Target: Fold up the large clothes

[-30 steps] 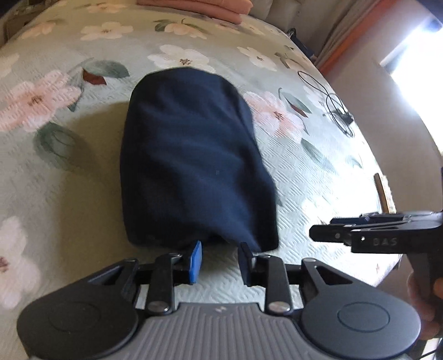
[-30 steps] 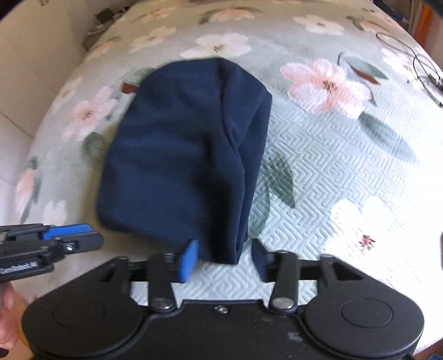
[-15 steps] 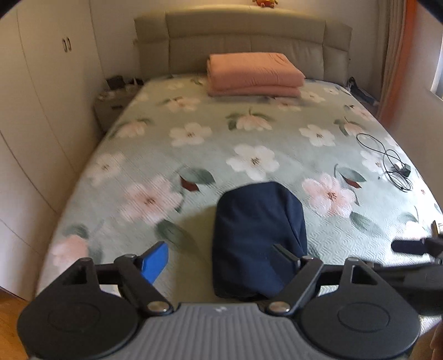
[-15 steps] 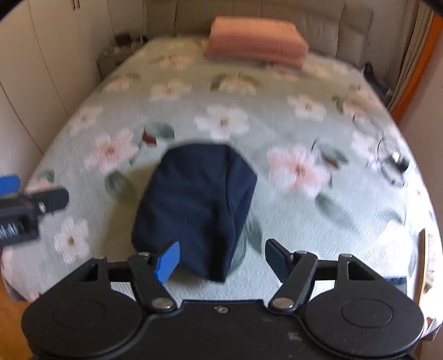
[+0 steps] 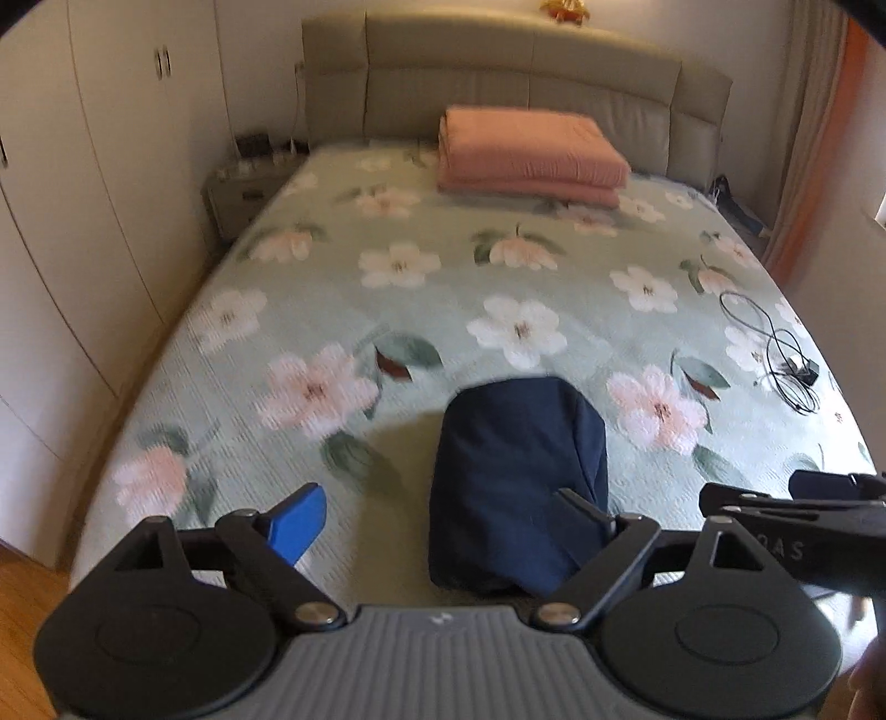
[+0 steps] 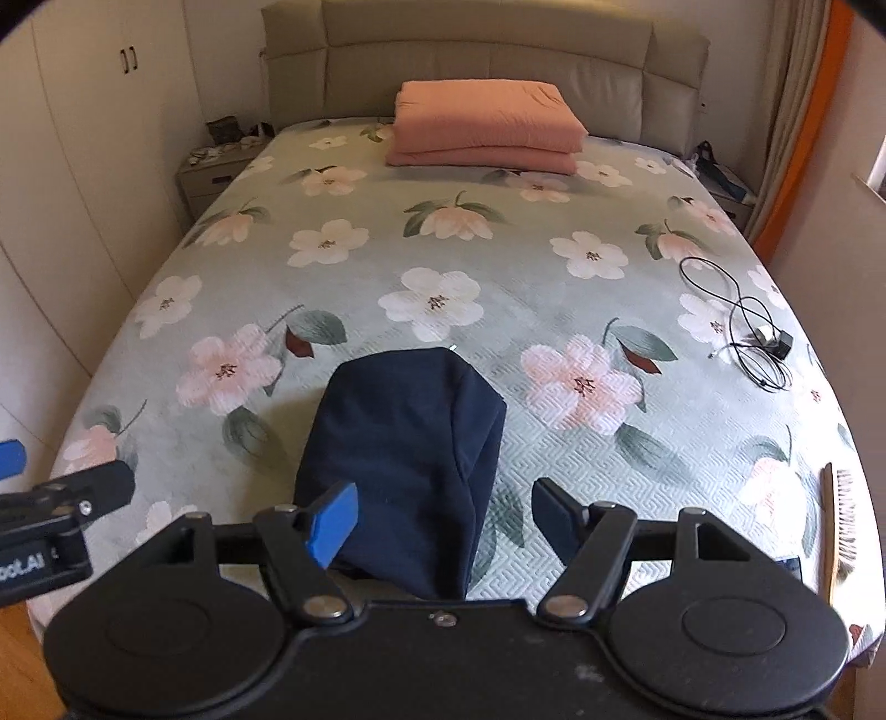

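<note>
Versus a second ago: both grippers are up and back from the bed, view now takes in the whole mattress to the headboard, where before the dark garment filled the frame with fingertips at its near edge. Left to right: wardrobe doors on the left wall, nightstand at the bed's far-left corner, folded pink blanket against the headboard at the far edge centre, black cable with charger near the right edge, a wooden-handled brush at the near-right corner. Left gripper: released, jaws opening and close to full spread, nothing clamped; a second ago they were much narrower at the garment's hem. Its blue pad is clear of the cloth on the left; the black finger overlaps the garment only in line of sight. Right gripper: released too, wider than a second ago, nothing pinched, pads not pressing on anything. Folded navy garment lies flat near the bed's near edge, roughly centred side to side, compact bundle with rounded far end, same spot as before. Relative to the grippers: it sits below and ahead of both, apart from the fingertips; in the left view it lines up with the right half of the gap, in the right view with the left half. Left gripper's tip shows at the right view's left edge; right gripper's tip at the left view's right edge.
</note>
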A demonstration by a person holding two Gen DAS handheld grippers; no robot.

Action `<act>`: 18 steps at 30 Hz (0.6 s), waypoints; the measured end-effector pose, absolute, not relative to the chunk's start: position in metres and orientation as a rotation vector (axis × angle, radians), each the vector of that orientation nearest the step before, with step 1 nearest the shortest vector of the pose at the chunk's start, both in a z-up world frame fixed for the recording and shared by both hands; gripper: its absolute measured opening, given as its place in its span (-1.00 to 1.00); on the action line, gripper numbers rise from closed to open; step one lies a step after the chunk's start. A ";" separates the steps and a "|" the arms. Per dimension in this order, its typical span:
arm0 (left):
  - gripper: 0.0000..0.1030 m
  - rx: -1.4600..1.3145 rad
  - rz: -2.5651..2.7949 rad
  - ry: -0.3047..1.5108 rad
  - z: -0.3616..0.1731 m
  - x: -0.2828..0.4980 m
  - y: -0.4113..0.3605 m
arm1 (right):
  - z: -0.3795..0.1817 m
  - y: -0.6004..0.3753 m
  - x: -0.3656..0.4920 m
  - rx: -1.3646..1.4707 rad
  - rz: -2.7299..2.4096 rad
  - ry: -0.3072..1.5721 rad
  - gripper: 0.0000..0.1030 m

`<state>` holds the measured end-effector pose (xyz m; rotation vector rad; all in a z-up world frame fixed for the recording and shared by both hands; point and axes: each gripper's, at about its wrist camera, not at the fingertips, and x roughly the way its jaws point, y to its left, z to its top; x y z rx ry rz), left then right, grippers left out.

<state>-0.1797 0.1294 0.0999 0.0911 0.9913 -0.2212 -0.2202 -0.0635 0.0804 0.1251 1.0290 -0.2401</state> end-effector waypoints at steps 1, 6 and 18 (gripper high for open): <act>0.71 0.072 -0.228 1.016 0.093 -0.175 0.133 | 0.078 -0.062 -0.219 0.128 -0.242 1.040 0.61; 0.60 0.047 -0.247 1.058 0.072 -0.158 0.145 | 0.066 -0.053 -0.213 0.147 -0.249 1.078 0.61; 0.64 0.162 -0.287 1.082 0.048 -0.149 0.151 | 0.044 -0.034 -0.196 0.139 -0.275 1.166 0.61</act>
